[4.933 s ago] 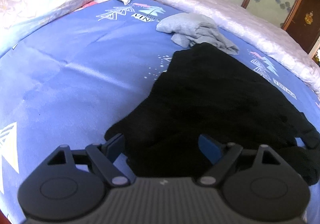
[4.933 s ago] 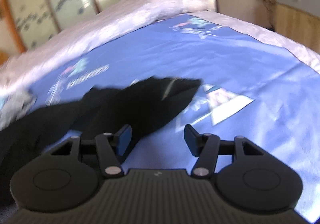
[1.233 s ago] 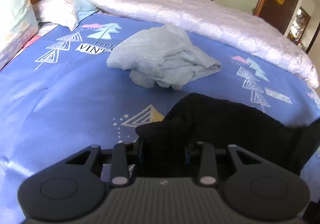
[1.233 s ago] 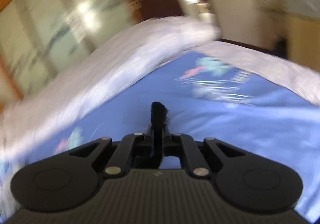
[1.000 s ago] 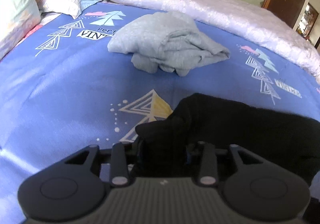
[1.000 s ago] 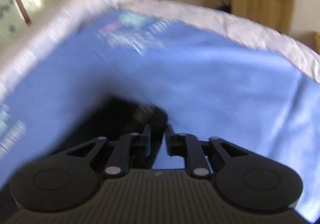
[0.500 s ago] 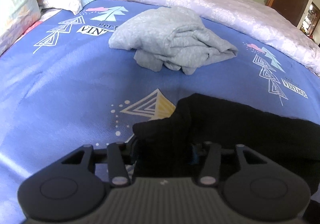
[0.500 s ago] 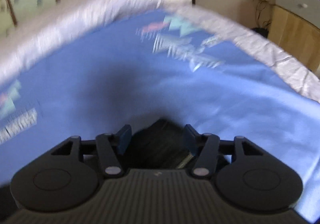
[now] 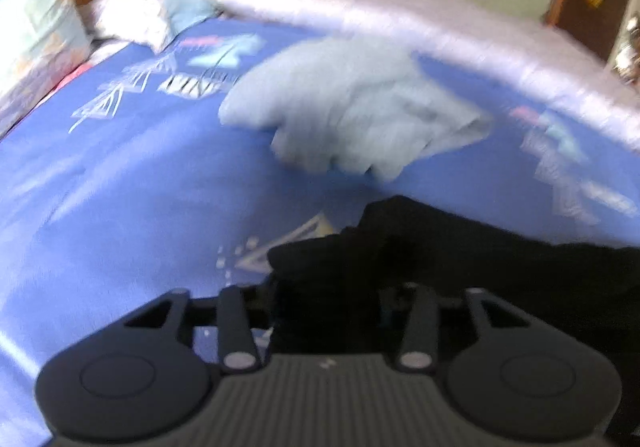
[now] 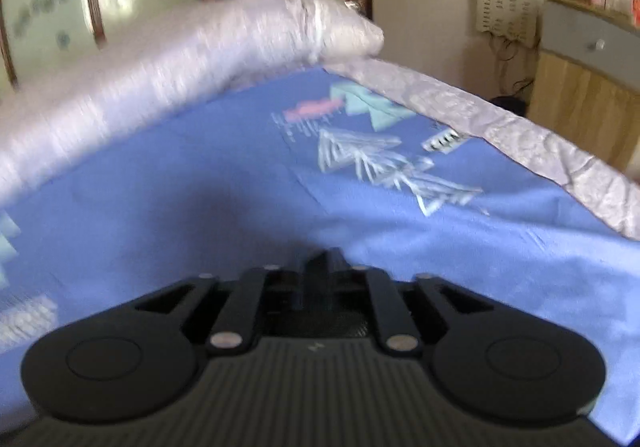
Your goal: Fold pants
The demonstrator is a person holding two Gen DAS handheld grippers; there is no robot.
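Your left gripper [image 9: 326, 299] is clamped on a bunched edge of the black pants [image 9: 480, 259], which lie on the blue bed sheet [image 9: 120, 199] just nearer you than the crumpled grey garment [image 9: 352, 115]. From the grip, the pants run off to the right, away from the grey garment, flat against the sheet.

Your right gripper [image 10: 326, 279] is pinched nearly closed on a thin peak of dark cloth, which looks like the other end of the pants; most of it is hidden under the gripper body, well clear of the grey garment, with the rolled pale quilt [image 10: 200, 59] beyond.

Expect the pants to be soft, limp and light: they will sag between your two holds and cling a little to the sheet. Hold them at the corners, and take in both layers so none slips out as you carry one end over the other.
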